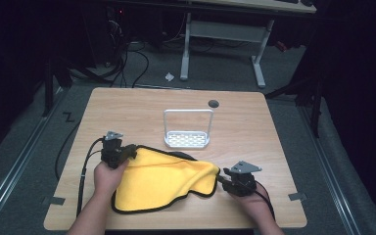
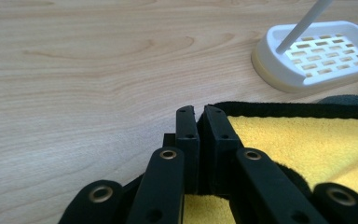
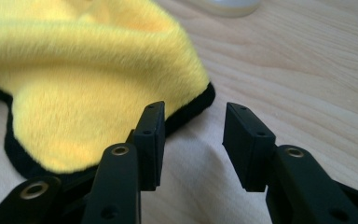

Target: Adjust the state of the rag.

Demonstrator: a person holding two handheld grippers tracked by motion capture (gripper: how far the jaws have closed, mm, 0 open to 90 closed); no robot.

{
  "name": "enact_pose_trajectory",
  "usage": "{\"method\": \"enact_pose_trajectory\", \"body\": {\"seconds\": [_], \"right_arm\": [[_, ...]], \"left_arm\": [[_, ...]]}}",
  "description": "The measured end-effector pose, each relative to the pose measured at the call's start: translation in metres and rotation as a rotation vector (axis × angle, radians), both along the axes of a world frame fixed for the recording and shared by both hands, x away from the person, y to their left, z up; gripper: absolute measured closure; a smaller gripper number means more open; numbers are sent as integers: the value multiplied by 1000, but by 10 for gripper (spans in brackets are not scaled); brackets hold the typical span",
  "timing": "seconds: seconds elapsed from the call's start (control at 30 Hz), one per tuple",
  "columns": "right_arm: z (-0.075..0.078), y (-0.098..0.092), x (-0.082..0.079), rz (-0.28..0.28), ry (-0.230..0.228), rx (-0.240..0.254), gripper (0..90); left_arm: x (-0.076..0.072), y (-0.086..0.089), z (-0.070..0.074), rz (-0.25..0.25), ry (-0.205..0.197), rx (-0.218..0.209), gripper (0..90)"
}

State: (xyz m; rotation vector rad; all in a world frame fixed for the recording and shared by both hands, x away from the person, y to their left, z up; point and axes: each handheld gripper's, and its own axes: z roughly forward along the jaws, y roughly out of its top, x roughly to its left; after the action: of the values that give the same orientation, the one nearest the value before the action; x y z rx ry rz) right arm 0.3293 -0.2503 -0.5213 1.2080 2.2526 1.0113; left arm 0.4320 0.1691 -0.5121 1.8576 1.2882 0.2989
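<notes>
The light wooden table with rounded corners [image 1: 254,127] took up most of the high view, standing on grey carpet among dark desks and cables. Across its near half lay the yellow fleece cloth with black stitched edging [image 1: 164,178], rumpled and partly folded over itself, its far edge running from the left gripper toward the right one. Beyond the cloth, near the middle of the table, stood the white plastic soap-dish-like tray with a slotted floor and a tall hoop handle [image 1: 187,139], close to the cloth's far edge but apart from it.

The left gripper [image 1: 126,152], held in the person's left hand [image 1: 108,177], sat at the cloth's far left corner. In the left gripper view its black jaws were clenched together on the black hem there [image 2: 261,109], the yellow pile spreading away to the right and the tray [image 2: 279,77] behind it.

The right gripper [image 1: 223,180], in the right hand [image 1: 249,199], rested at the cloth's right corner. In the right gripper view its jaws stood apart and released, with bare tabletop between them; the cloth's black-edged corner [image 3: 200,105] lay just beside the left jaw, not pinched.
</notes>
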Motion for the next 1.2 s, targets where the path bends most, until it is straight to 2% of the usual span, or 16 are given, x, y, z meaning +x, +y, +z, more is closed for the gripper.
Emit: {"method": "enact_pose_trajectory", "body": {"seconds": [0.13,0.17,0.2,0.23,0.3,0.33,0.53,0.57,0.73,0.77,0.8,0.87,0.9,0.93,1.03,1.2], "right_arm": [[-3,10,5,16,14,1,579],[-5,17,6,32,20,-36,693],[-5,17,6,32,20,-36,693],[-4,21,4,43,9,-75,814],[-2,21,2,43,-5,-94,830],[2,15,-5,37,-21,-98,839],[12,-11,-19,-4,-49,-95,847],[16,-17,-24,-29,-76,-135,847],[16,-35,-31,-82,-77,-143,850],[17,-41,-31,-99,-71,-128,849],[18,-49,-30,-120,-61,-72,845],[17,-49,-30,-124,-63,-68,838],[15,-45,-29,-114,-51,-70,774],[15,-45,-29,-114,-51,-70,774],[14,-42,-29,-89,-34,-36,657],[19,-44,-31,-88,-50,2,609]], "left_arm": [[-6,-4,0,-23,-13,-4,849],[-7,-4,1,-23,-17,-7,849],[-8,-3,1,-18,-21,-17,849],[-9,1,4,-4,-29,-22,850],[-9,4,5,7,-36,-26,850],[-7,12,7,32,-43,-44,851],[-1,21,9,72,-59,-56,854],[2,23,8,102,-70,-67,855],[10,25,-1,117,-42,-32,855],[12,26,-3,117,-30,-35,855],[12,21,-7,107,-2,-26,846],[11,18,-7,95,9,-17,818],[7,15,-3,89,5,-9,663],[7,15,-3,89,5,-9,624],[-14,14,10,86,-57,3,578],[-39,12,15,64,-83,4,572]]}}
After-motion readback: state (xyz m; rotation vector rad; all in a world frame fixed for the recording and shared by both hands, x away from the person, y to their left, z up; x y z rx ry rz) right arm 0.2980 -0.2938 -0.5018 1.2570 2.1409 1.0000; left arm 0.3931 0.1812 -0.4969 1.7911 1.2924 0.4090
